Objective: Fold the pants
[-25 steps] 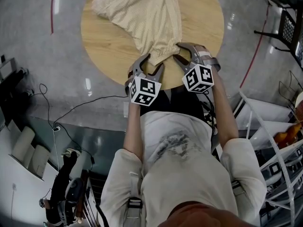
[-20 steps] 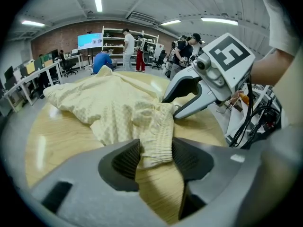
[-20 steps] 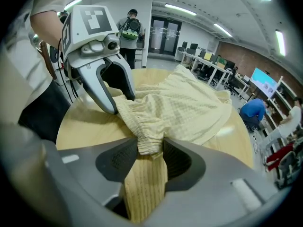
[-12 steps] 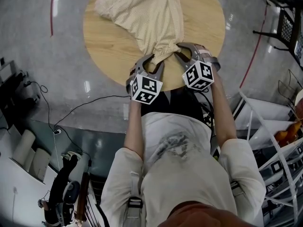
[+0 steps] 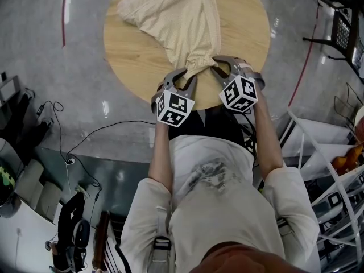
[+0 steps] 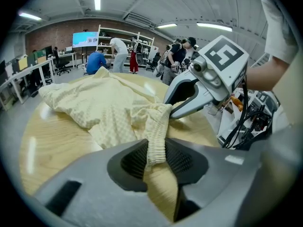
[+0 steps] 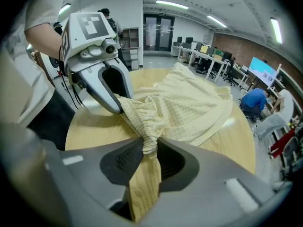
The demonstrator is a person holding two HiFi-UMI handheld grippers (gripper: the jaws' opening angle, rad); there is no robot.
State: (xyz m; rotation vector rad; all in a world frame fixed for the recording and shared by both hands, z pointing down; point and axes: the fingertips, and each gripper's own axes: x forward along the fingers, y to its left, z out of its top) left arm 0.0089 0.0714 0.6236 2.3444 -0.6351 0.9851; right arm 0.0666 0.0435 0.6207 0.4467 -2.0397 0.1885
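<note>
Pale yellow pants point(image 5: 170, 16) lie spread on a round wooden table point(image 5: 131, 50), their elastic waistband point(image 5: 200, 61) bunched at the near edge. My left gripper point(image 5: 183, 73) has just been closing, and its ribbed pads now pinch the waistband point(image 6: 156, 136). My right gripper point(image 5: 219, 62) has also just been closing and grips the gathered band point(image 7: 142, 126) a short way to the right. From each gripper's own view the other gripper is seen holding the same band: the right gripper point(image 6: 168, 105) and the left gripper point(image 7: 118, 105). The legs trail off toward the table's far side.
Black cables point(image 5: 85, 132) run over the grey floor at the left. A white rack point(image 5: 330, 169) stands at the right and a black chair point(image 5: 341, 16) at the upper right. People and desks fill the room's far end.
Both grippers' jaws have narrowed from wide open onto the waistband, which is now pinched and gathered between them. Neither hand has shifted from its place at the table edge.
</note>
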